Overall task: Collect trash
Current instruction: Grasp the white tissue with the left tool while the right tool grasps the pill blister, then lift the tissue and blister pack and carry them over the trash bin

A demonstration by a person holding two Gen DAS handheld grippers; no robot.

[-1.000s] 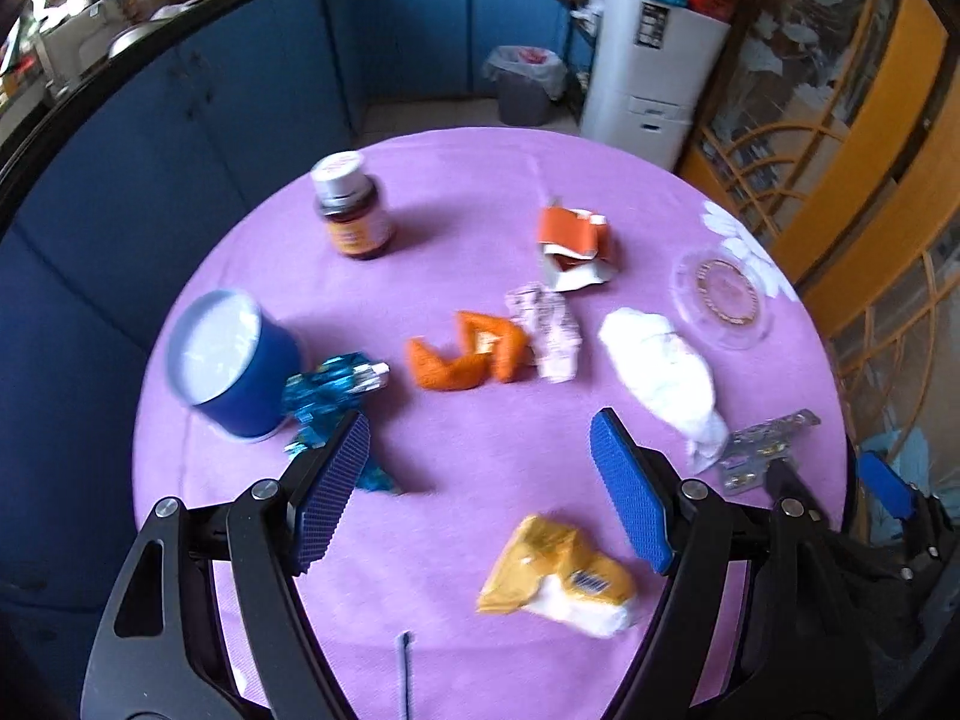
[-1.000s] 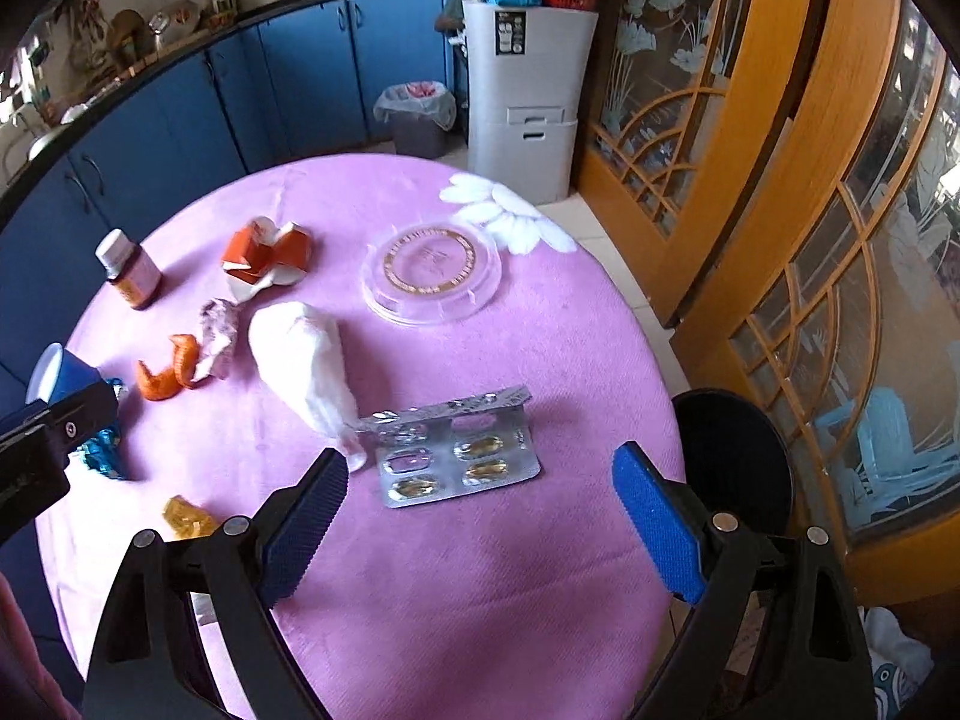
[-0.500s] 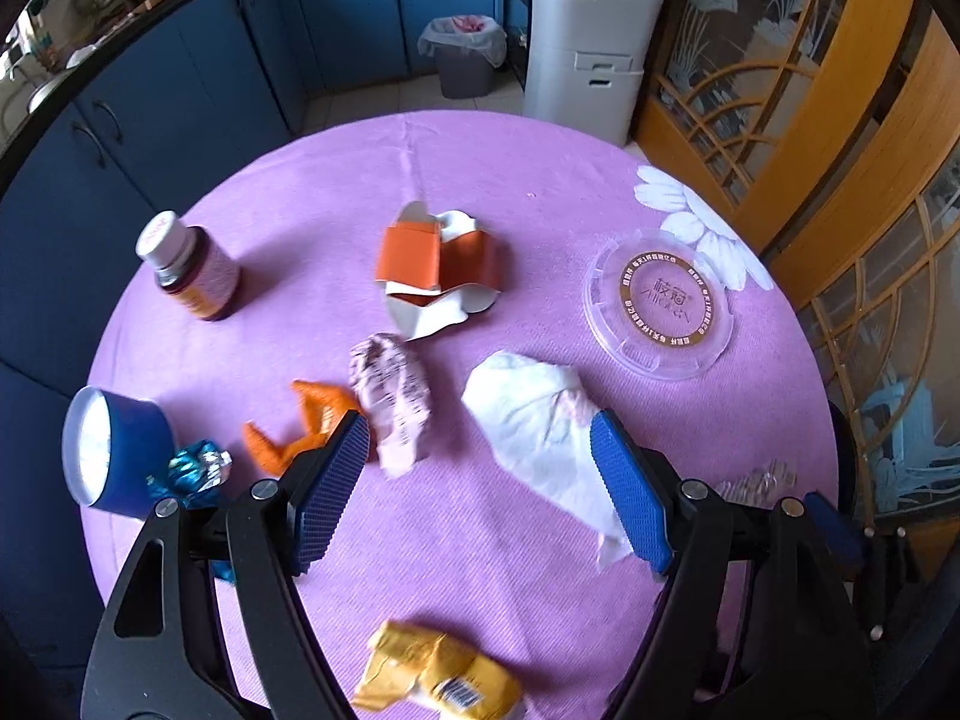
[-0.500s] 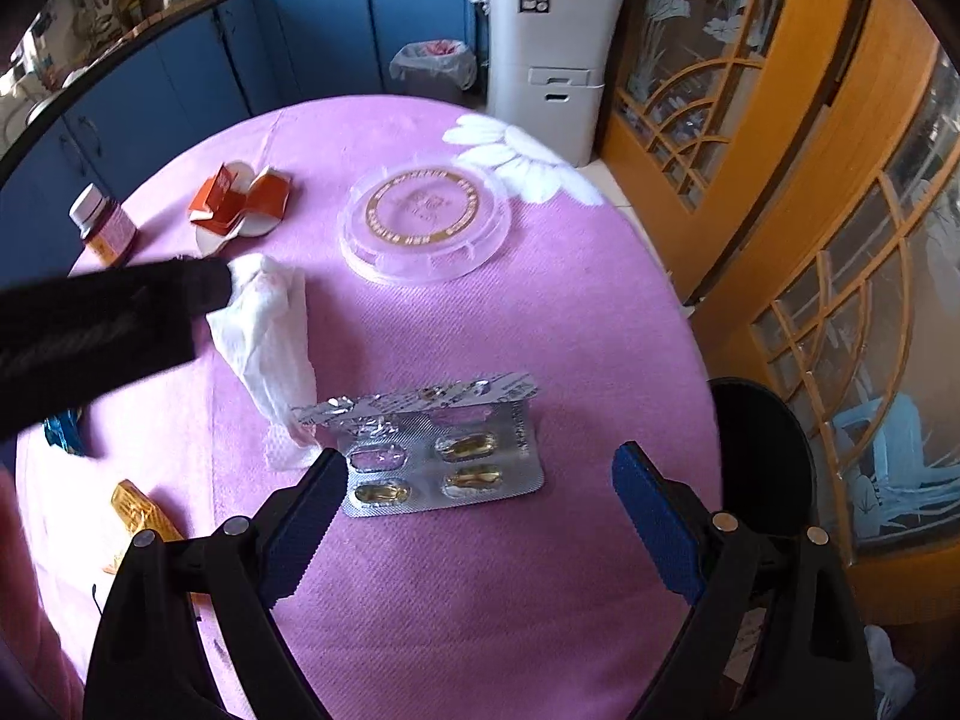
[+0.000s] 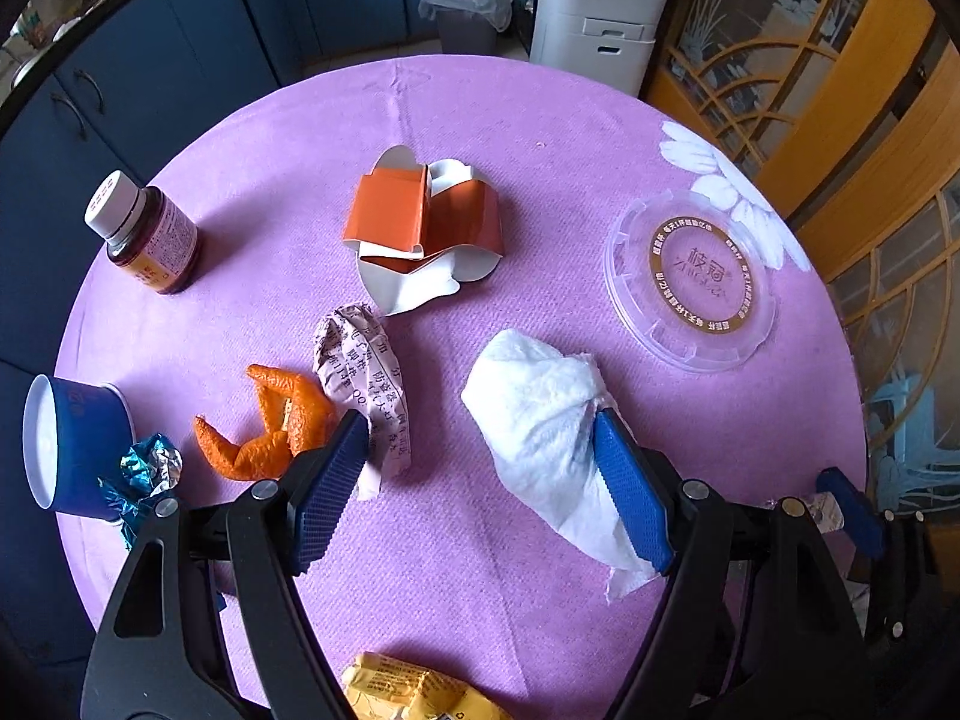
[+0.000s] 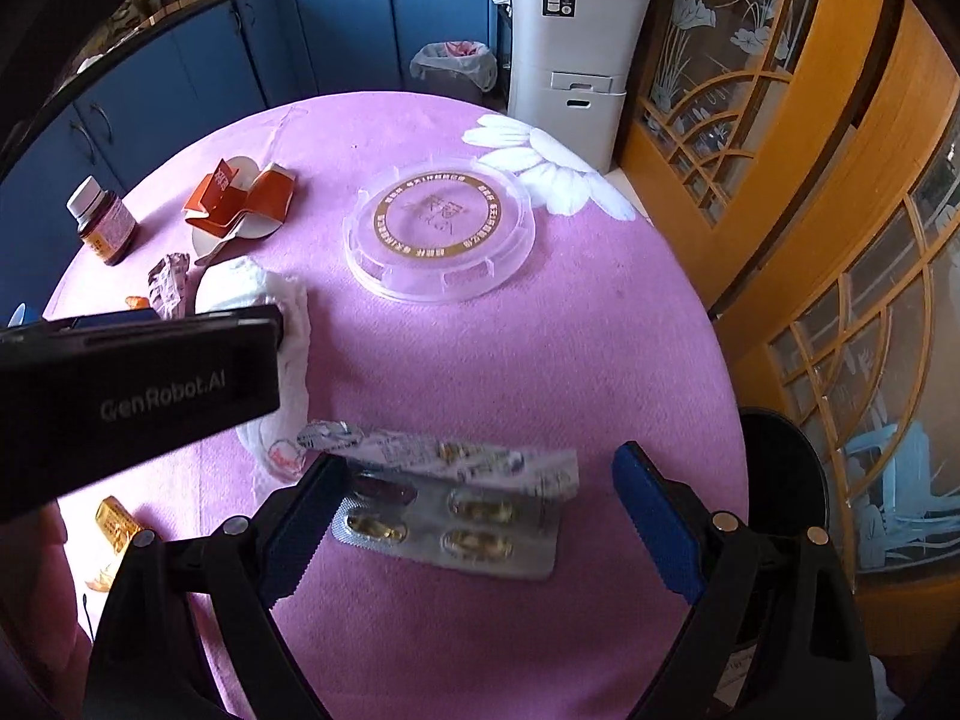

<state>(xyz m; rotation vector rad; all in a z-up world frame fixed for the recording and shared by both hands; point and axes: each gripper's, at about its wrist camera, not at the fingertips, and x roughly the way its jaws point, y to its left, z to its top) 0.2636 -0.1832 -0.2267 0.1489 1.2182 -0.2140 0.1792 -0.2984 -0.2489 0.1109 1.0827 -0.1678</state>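
On the round table with the purple cloth [image 5: 480, 138], trash lies scattered. Left gripper [image 5: 480, 480] hangs above the cloth, tilted steeply down, jaws spread wide, nothing pinched. Crumpled white tissue [image 5: 540, 420] lies against the inner side of its right finger; in the left wrist view the blue pad overlaps the tissue's edge, but whether it touches cannot be told. Crumpled printed wrapper [image 5: 366, 372] lies just beyond its left finger, tail end hidden behind the pad. Orange peel [image 5: 270, 420] sits just left of that wrapper. Further left: blue cup [image 5: 78, 438] on its side, with a blue foil wrapper [image 5: 144, 468] tucked against it. Brown pill bottle [image 5: 147, 234] stands upright at the far left. Torn orange carton [image 5: 420, 228] lies beyond the wrapper, mid-table. Clear plastic lid [image 5: 690, 282] lies flat to the right, near the white flower print. Yellow packet [image 5: 408, 690] at the near edge, partly cut off.

Right gripper [image 6: 474, 516] also spread wide, empty, angled down. Blister pack of capsules [image 6: 456, 522] lies flat on the cloth between its fingers, closer to the left one, a foil strip folded up along its far edge. No pad touches it. The left gripper's black body crosses the right wrist view at left, covering part of the tissue [image 6: 288, 312]. Lined grey bin [image 6: 453, 66] stands on the floor beyond the table, by the blue cabinets.
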